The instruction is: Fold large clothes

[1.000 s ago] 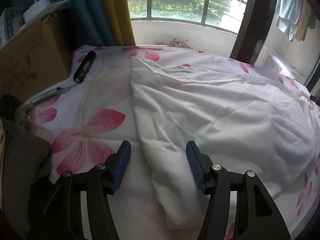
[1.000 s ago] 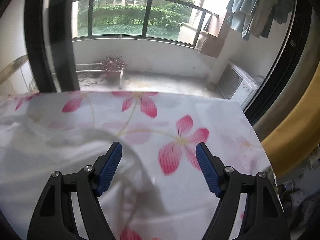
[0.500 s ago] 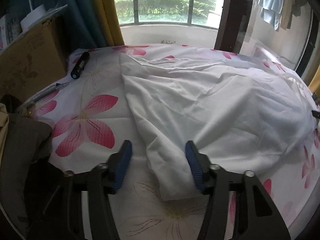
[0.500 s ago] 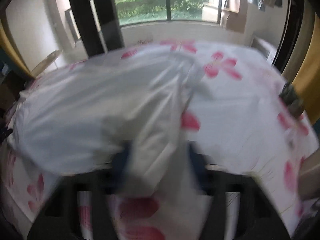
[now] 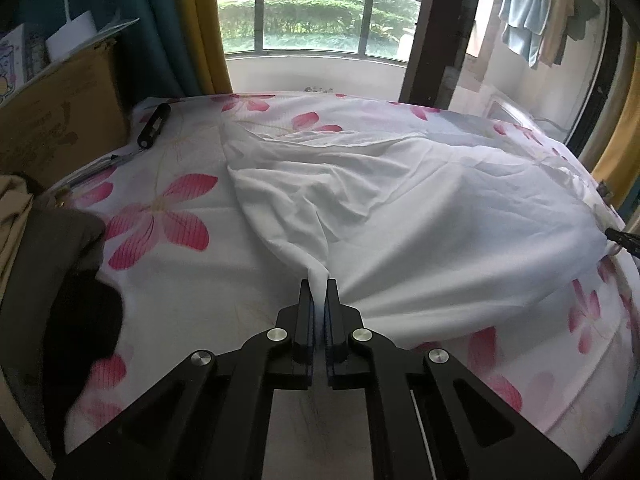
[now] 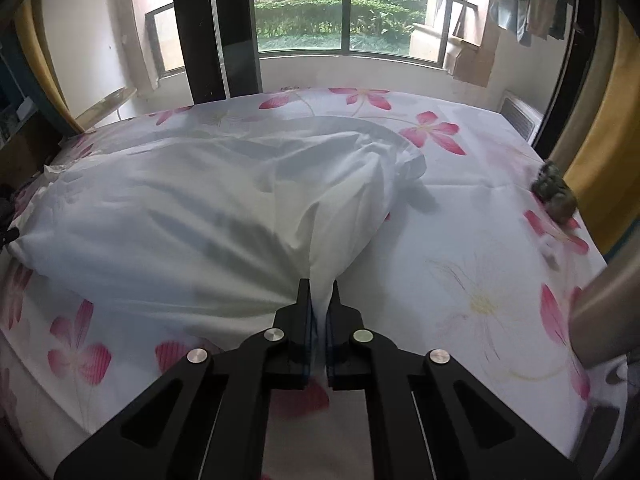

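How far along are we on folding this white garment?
Early. Done: both grips are made, the left hand-held gripper and the right hand-held gripper each shut on a near edge of the white garment. In hand: nothing lifted yet. Left: every fold; it lies rumpled across the floral sheet.

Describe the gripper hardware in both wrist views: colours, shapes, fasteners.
Both match. The left gripper and the right gripper are matte black, each with two angular linkage arms with triangular cut-outs, joined by round silver pivot fasteners. The jaws are flat black plates faced with ribbed blue pads, barely visible in the seam. No cables, markings or sleeves in view.
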`<state>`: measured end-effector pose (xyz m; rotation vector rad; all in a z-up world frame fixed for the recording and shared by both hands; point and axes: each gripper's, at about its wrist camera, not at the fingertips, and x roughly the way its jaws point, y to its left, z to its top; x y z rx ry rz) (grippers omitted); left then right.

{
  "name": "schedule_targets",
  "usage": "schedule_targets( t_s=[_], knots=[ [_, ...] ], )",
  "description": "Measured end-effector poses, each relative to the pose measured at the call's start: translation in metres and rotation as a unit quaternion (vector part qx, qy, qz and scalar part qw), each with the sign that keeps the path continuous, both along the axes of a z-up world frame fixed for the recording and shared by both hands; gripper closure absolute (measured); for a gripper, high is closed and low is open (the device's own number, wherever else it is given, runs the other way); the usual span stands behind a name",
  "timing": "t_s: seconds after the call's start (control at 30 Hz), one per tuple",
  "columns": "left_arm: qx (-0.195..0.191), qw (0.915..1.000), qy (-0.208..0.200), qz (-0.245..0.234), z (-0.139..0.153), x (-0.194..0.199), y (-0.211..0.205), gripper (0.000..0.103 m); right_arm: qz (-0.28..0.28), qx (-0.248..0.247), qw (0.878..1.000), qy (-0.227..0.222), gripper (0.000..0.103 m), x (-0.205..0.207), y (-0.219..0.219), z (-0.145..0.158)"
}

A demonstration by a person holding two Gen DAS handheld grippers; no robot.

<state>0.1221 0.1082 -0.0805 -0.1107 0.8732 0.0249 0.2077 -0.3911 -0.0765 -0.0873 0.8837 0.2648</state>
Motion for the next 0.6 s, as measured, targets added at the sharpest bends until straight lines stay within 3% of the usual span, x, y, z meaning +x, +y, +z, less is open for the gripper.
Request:
schedule_targets(
  t_s=[0.6],
  knots=[
    [-0.015,0.9998,-0.005,-0.014,0.001,-0.073,-0.023,0.099,-0.027,-0.003,1.000,-0.007,0.100,-0.070,-0.027,0.004]
  ],
)
